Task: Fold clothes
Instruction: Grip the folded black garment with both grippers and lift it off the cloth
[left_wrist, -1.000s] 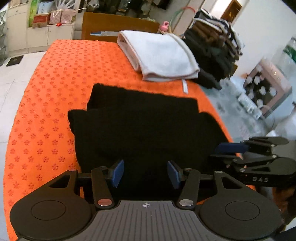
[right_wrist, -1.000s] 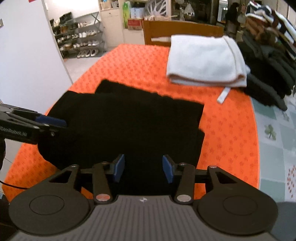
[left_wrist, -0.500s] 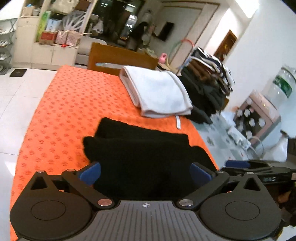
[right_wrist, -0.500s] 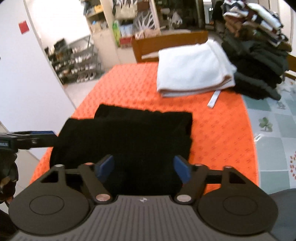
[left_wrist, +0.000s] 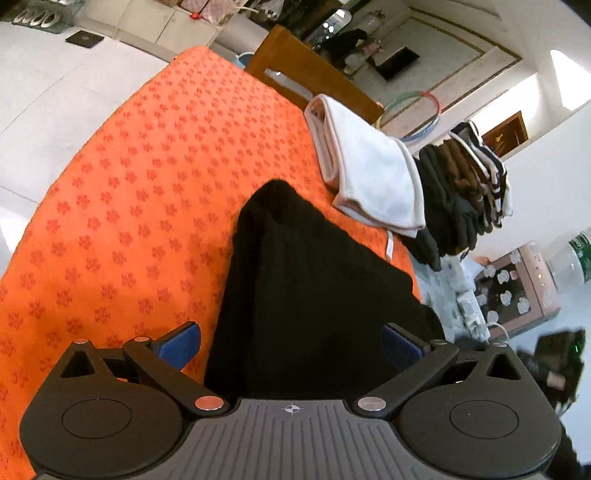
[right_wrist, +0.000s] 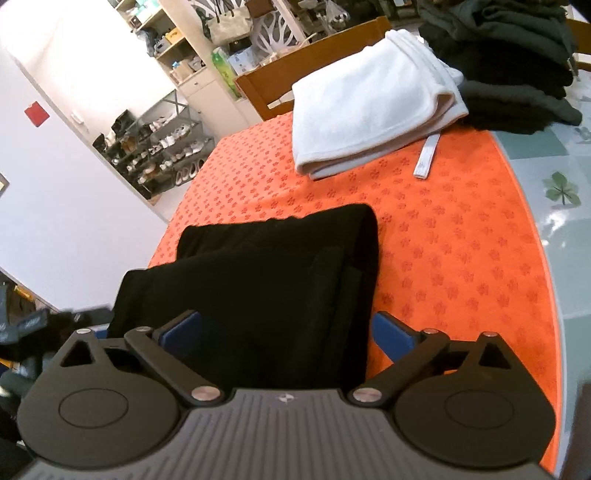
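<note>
Black garment (left_wrist: 317, 295) lay folded on the orange cloth (left_wrist: 140, 192), ungripped.
Left gripper (left_wrist: 291, 343) stood spread wide; right gripper (right_wrist: 284, 332) jaws were opening, garment between, pads clear. Folded white towel (right_wrist: 369, 107) lay beyond.

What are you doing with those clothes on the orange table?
A person with a gripper in each hand is folding a black garment on the orange cloth. The left gripper is open; the right gripper is opening its jaws, gripping nothing. A folded white towel lies further back.
</note>
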